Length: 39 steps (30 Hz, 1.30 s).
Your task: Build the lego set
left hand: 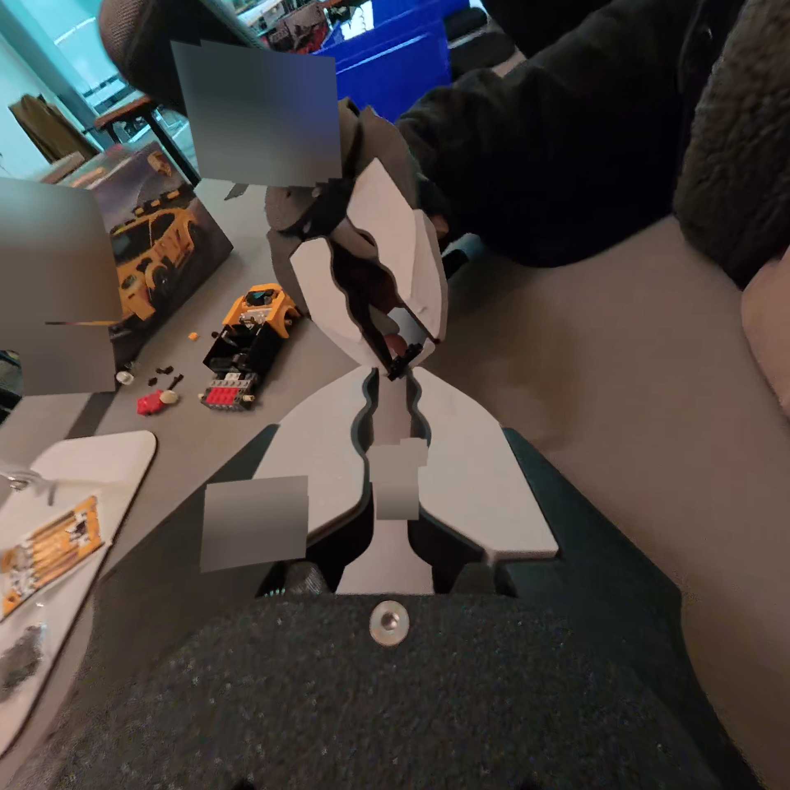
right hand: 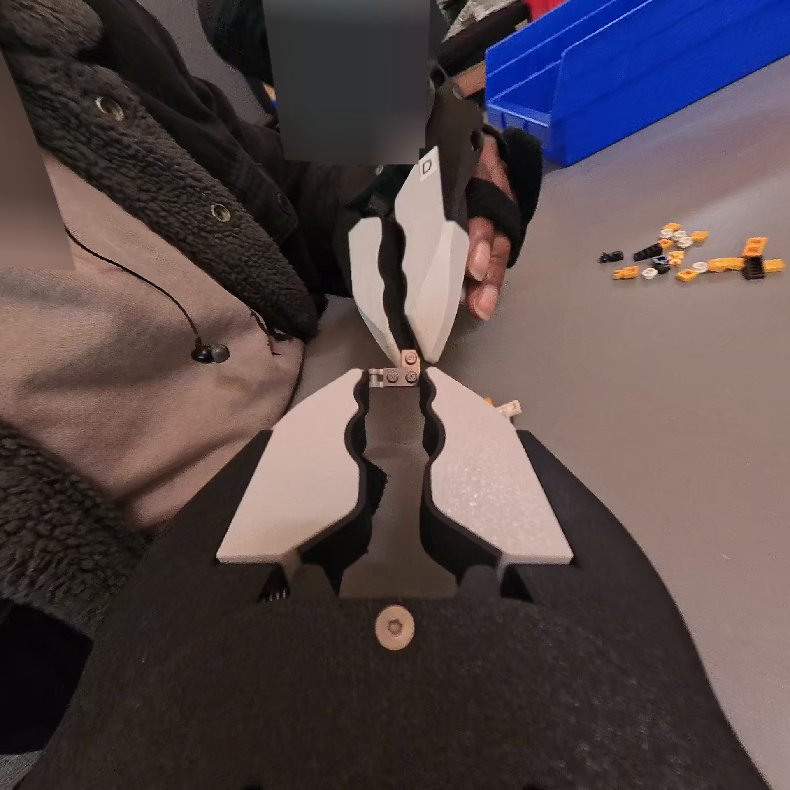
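My right gripper (right hand: 395,377) is shut on a grey hinge plate (right hand: 397,378) held across its tips above the grey table (right hand: 598,384). My left gripper (right hand: 408,348) comes in from above, tip to tip with it. It is shut on a small grey plate (right hand: 411,357) that touches the hinge plate's right end at a right angle. In the left wrist view my left gripper (left hand: 392,375) points up at the right gripper (left hand: 408,355), where the held pieces look dark (left hand: 404,362). The half-built yellow and black car (left hand: 246,342) lies on the table to the left.
The set's box (left hand: 166,239) stands behind the car, with loose red, black and white pieces (left hand: 156,399) beside it. A white tray (left hand: 98,457) holds a sticker sheet (left hand: 51,551). A blue bin (right hand: 641,72) and scattered yellow, white and black pieces (right hand: 692,258) lie to the right. The person's jacket (right hand: 128,213) is close by. My left and right fingertips are right by each other.
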Each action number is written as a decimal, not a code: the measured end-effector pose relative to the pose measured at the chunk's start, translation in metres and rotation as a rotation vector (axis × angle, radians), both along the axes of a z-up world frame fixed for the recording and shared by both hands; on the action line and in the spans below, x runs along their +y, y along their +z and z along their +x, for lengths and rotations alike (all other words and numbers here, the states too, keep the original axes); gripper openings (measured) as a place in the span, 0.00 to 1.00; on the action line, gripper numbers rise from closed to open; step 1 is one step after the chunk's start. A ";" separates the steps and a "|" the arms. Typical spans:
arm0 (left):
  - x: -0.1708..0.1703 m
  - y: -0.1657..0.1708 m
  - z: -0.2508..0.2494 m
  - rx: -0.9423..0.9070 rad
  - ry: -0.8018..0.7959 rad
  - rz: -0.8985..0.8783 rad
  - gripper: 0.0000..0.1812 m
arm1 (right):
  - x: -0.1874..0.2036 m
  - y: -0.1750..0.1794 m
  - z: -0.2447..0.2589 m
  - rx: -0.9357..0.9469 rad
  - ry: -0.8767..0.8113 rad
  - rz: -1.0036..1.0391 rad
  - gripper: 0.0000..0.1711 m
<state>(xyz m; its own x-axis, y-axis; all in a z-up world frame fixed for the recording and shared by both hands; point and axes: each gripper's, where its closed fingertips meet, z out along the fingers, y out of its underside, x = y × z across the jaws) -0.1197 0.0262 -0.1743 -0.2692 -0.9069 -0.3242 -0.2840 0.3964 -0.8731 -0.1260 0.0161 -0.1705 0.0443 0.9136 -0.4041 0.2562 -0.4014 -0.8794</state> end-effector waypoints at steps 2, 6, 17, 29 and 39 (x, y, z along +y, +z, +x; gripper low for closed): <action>-0.003 0.001 0.000 -0.002 -0.003 0.052 0.03 | -0.003 0.002 0.000 0.017 0.017 -0.018 0.13; 0.002 0.003 0.001 -0.001 0.043 0.018 0.02 | 0.003 0.006 0.002 0.038 -0.018 -0.022 0.13; 0.041 0.004 0.001 0.040 0.180 -1.283 0.01 | 0.052 0.008 0.022 0.017 -0.317 0.113 0.14; 0.037 -0.008 0.004 0.100 0.157 -1.435 0.01 | 0.059 0.000 0.015 0.042 -0.344 -0.068 0.12; 0.042 0.004 0.004 0.007 0.122 -1.426 0.01 | 0.062 0.008 0.011 0.127 -0.360 -0.158 0.05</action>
<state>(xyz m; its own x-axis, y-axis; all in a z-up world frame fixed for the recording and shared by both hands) -0.1155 0.0683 -0.1700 -0.1650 -0.4676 0.8684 -0.2577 -0.8294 -0.4956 -0.1155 0.0786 -0.1624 0.2906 0.7749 -0.5614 -0.0323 -0.5784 -0.8151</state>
